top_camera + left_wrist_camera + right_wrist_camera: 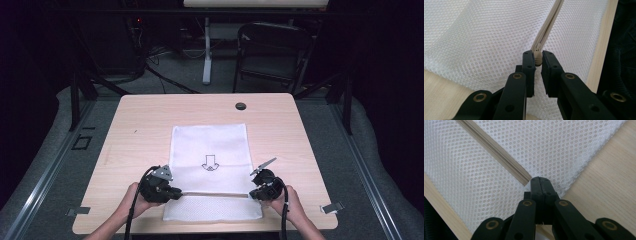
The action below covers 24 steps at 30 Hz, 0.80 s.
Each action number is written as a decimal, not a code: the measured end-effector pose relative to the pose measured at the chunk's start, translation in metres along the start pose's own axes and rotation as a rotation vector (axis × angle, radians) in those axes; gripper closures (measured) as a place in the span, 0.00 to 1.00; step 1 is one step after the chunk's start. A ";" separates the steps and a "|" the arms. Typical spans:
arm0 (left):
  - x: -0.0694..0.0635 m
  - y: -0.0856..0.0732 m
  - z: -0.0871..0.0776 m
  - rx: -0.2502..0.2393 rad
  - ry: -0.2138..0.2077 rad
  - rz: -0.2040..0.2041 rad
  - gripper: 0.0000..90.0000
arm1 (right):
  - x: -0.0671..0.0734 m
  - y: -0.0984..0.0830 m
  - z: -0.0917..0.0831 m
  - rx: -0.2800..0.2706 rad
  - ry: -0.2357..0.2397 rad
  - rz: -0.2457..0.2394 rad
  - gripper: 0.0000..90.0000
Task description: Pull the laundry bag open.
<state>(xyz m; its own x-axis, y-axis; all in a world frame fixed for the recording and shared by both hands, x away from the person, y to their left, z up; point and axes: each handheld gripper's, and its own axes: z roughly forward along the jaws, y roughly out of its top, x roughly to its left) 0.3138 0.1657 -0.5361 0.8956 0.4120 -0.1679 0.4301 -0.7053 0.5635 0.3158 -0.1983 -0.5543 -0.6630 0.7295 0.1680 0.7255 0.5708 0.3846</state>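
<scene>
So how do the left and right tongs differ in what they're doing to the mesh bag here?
The left tongs pinch the zipper pull, jaws slightly apart around it; the right tongs are clamped fully together on the mesh bag at the zipper's end. The left sit at the bag's left edge, the right at its right. Both grip along one zipper line.

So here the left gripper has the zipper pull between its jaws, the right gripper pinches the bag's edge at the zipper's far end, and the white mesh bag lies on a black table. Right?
Not quite: the table is light wood, not black, as the high view shows. The rest holds: the left gripper has the zipper pull between its jaws, and the right gripper pinches the white mesh bag at the zipper's far end.
</scene>
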 end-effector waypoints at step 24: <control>0.022 -0.047 -0.028 0.009 0.067 -0.101 0.90 | 0.000 0.000 0.000 0.006 -0.006 0.001 1.00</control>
<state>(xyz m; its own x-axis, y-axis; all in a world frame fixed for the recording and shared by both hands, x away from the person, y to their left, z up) 0.3105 0.2242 -0.5439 0.8384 0.5184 -0.1687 0.5186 -0.6632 0.5396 0.3157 -0.1986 -0.5539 -0.6615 0.7321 0.1626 0.7269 0.5725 0.3792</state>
